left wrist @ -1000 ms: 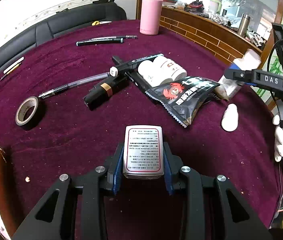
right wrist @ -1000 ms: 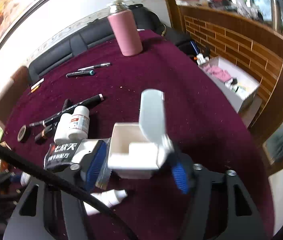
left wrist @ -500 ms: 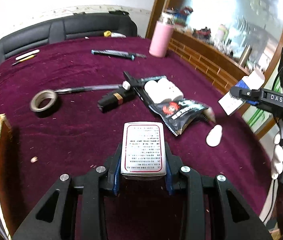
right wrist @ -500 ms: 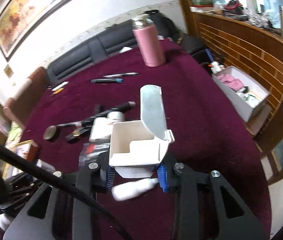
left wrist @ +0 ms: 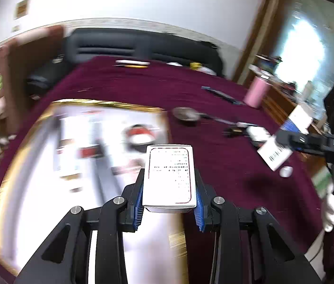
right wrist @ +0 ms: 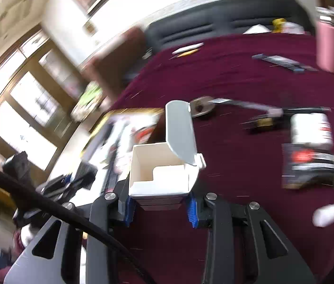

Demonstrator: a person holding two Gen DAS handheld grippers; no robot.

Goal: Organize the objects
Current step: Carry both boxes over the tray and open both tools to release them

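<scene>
Silver tin — clamped in left hand-held gripper — white box pinched by right.

small print on silver box unreadable, other labels blurred

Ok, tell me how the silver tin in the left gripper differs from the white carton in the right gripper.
The silver tin is closed and glossy with printed text; the white carton is open and empty, flap up, matte and plain inside. Both are small boxes, each clamped between blue pads: left gripper, right gripper.
</scene>
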